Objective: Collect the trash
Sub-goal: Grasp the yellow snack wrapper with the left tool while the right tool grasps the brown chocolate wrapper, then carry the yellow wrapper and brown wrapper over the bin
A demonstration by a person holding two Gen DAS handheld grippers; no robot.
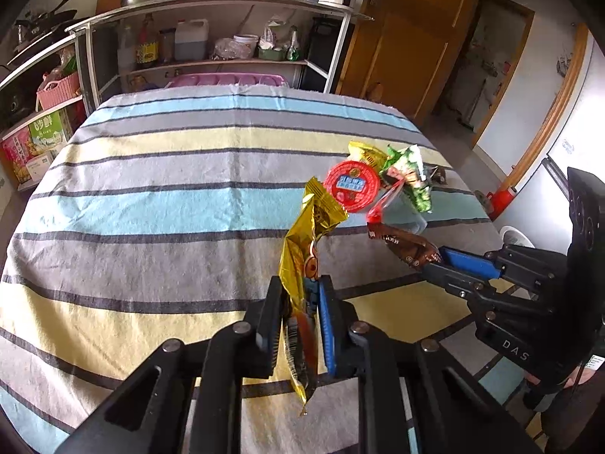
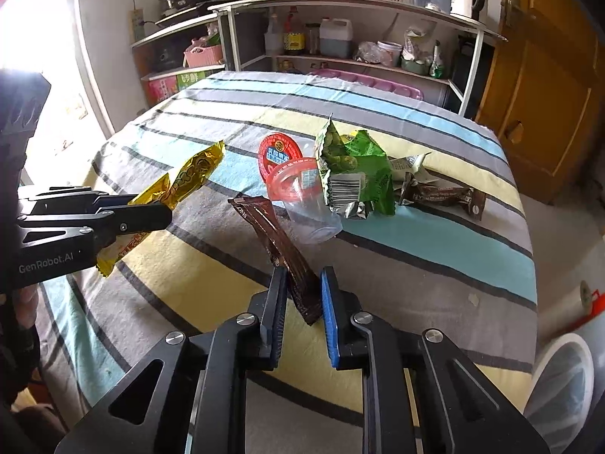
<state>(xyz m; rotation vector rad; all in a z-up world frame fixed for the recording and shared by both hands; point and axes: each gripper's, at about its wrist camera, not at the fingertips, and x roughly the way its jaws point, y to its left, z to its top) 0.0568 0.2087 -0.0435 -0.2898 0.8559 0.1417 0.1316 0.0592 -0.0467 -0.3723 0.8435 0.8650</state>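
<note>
Over the striped cloth of the counter (image 2: 435, 265), the left claw (image 1: 298, 302) is clenched on a gold foil wrapper (image 1: 302, 249) near its lower end, and the right claw (image 2: 302, 295) has a brown wrapper (image 2: 280, 242) between its pads, gripped close to one end. Both wrappers are slick foil held by a narrow margin, so a quick swing could let either slide out, the brown one sooner, since most of its length stands free above the pads.

The remaining trash sits together toward the far right of the cloth: a red lid (image 2: 278, 153), a clear cup with a red rim (image 2: 306, 204) lying on its side, a green snack bag (image 2: 355, 170) leaning on it, and another brown wrapper (image 2: 442, 195) just beside. The cup looks free to roll if the bag is pulled away. A white-rimmed bin (image 2: 563, 378), probably the target, stands low at the right, off the counter's edge; a drop there could miss.

Behind, metal shelves (image 2: 340, 3) carry bottles, pots and a kettle, beside a wooden door (image 2: 548, 94).
</note>
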